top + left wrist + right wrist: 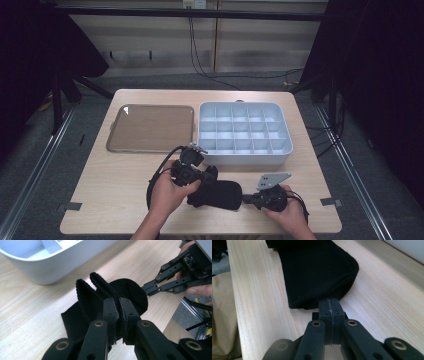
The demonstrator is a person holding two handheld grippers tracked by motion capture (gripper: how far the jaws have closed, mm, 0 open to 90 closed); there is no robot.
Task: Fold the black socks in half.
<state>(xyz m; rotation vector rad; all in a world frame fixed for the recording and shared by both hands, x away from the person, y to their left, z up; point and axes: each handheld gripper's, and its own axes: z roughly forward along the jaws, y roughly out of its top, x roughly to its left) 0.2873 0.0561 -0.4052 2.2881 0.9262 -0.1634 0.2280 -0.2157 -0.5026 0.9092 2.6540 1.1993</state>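
The black knitted sock (217, 194) lies on the pale wooden table (110, 180), just in front of the white compartmented plastic box (245, 134). To fold it neatly (my judgement), keep both ends taut and level. The left gripper (117, 315) is clamped on its ribbed cuff, and the right gripper (330, 312) is closed tight at its toe edge.
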